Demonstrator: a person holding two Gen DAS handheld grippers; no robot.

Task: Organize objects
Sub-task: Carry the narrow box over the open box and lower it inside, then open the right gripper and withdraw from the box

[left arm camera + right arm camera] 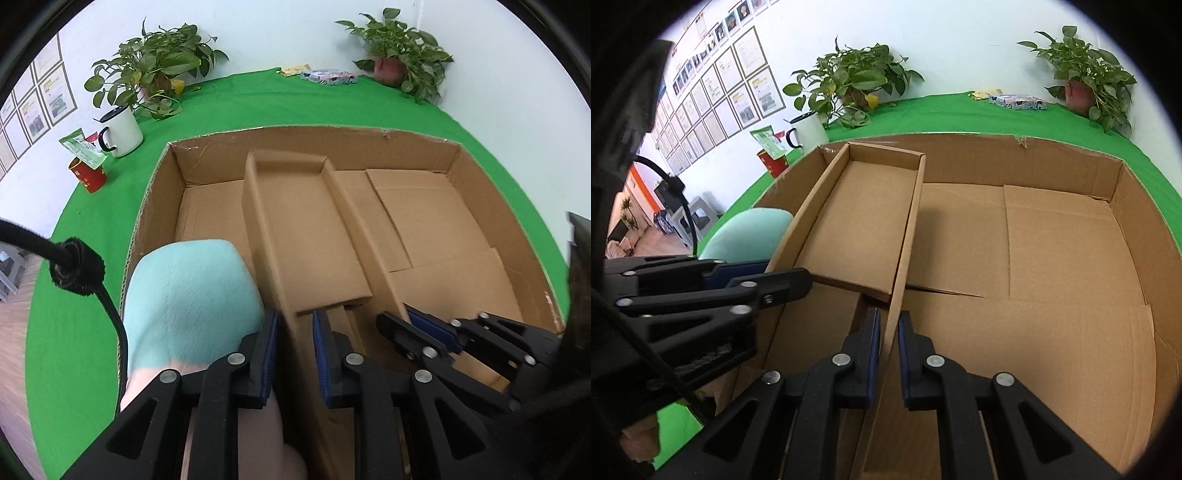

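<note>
The left tongs (294, 354) and right tongs (888, 354) each pinch a side wall of the narrow tray (864, 218). Its long axis runs straight away from both, inside the big box (1071, 258)

You are looking at a plain brown cardboard box (461, 158) holding a narrower tray (306, 229) of the same brown. The bench (92, 332) is wearing a bright green cloth. A pale mint plush (188, 295) is showing pink at its near end. Both grippers, left (295, 354) and right (888, 350), are showing black frames with blue pads. The mug (123, 131) is white with black rim and handle; the cup (88, 177) beside it is red.
</note>
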